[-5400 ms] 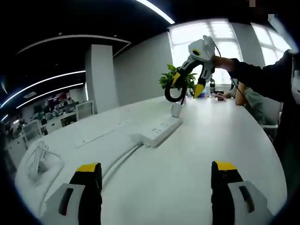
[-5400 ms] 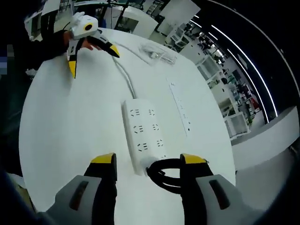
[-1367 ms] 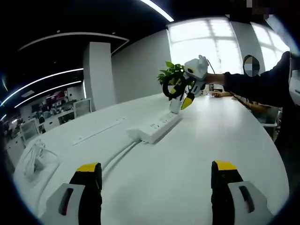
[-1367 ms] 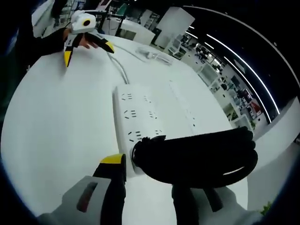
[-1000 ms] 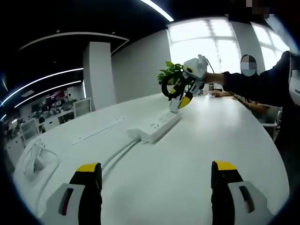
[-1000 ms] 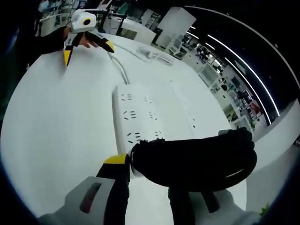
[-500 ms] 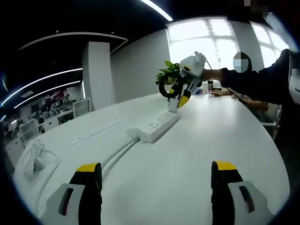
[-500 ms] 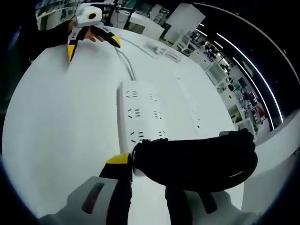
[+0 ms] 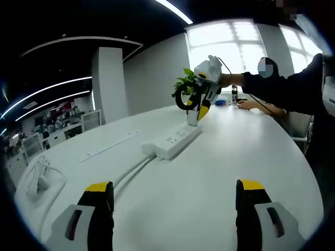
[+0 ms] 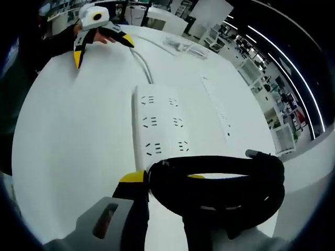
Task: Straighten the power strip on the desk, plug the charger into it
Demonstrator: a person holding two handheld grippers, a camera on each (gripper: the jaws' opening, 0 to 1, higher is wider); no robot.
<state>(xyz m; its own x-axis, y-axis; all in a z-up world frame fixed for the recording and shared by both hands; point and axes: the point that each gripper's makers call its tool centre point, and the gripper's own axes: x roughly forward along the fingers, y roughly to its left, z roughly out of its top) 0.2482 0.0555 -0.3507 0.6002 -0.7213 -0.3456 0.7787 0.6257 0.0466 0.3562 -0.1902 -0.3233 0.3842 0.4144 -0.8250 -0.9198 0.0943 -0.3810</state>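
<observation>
The white power strip (image 9: 170,143) lies on the white desk (image 9: 220,172), its cord (image 9: 131,171) running toward my left gripper (image 9: 175,194), which hovers low and open with nothing between its jaws. Beyond the strip's far end my right gripper (image 9: 200,104) holds a black coiled cable (image 9: 182,98) with the white charger (image 9: 192,116) hanging under it, just above the strip. In the right gripper view the strip (image 10: 157,125) lies lengthwise below my right gripper (image 10: 165,179), shut on the black coil (image 10: 220,183). The coil hides the charger there. The left gripper (image 10: 99,39) shows far off.
A bundle of white cable (image 9: 39,175) lies at the desk's left edge. A long flush cover strip (image 9: 110,147) runs beside the power strip. A green plant (image 9: 184,83) stands behind. A person's sleeve (image 9: 282,89) reaches in from the right.
My right gripper has carried the coil and charger slightly left along the strip's far end and tilted more downward over the strip. The left gripper stays still and open.
</observation>
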